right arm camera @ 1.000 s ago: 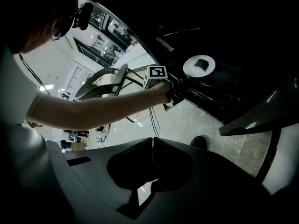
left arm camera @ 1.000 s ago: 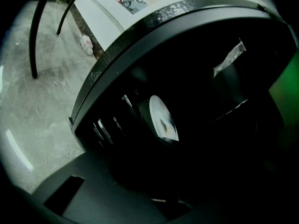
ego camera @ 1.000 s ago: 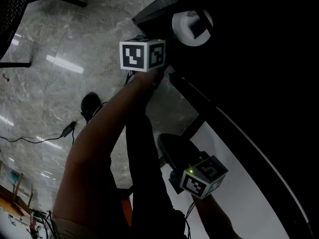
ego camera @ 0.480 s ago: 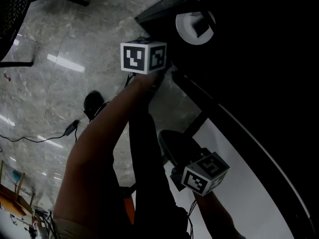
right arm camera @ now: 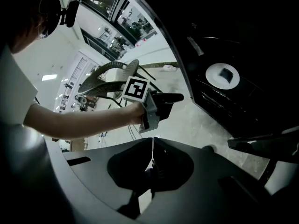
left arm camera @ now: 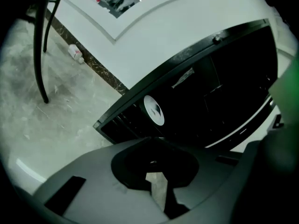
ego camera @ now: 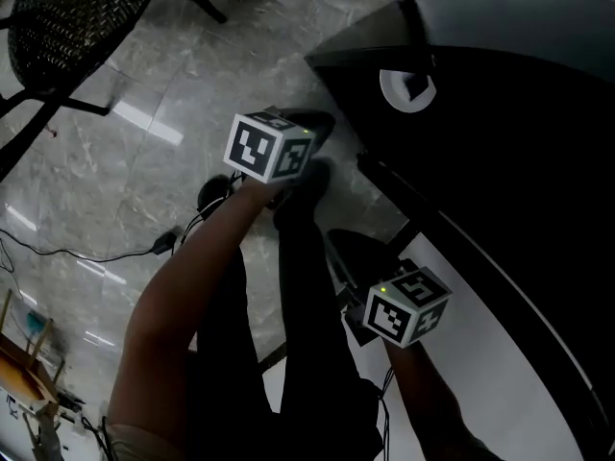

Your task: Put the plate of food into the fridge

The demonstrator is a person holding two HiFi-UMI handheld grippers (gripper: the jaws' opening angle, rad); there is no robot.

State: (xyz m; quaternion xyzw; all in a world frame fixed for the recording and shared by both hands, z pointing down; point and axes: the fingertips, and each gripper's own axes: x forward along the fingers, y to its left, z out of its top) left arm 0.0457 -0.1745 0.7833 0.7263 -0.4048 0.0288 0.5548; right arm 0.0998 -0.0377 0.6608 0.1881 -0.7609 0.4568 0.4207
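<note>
A white plate (ego camera: 392, 92) with a dark piece of food (ego camera: 416, 86) sits on a shelf inside the dark fridge (ego camera: 500, 161). It shows as the white plate (left arm camera: 152, 110) in the left gripper view and as the plate (right arm camera: 216, 76) in the right gripper view. My left gripper (ego camera: 325, 121) hangs over the floor, short of the fridge and apart from the plate. Its jaws have just been closing and stand shut with nothing between them (left arm camera: 152, 140). My right gripper (ego camera: 341, 248) is lower and nearer to me, shut and empty (right arm camera: 153, 139).
A white counter (left arm camera: 187, 27) runs above the fridge. A black mesh chair (ego camera: 77, 17) stands on the marble floor at the upper left, and its leg (left arm camera: 39, 45) shows in the left gripper view. Cables (ego camera: 86, 257) lie on the floor at the left.
My left gripper has drawn back from the fridge, so the plate now lies farther from it. My right gripper has shifted slightly. The head view has tilted and shows more of the floor and chair.
</note>
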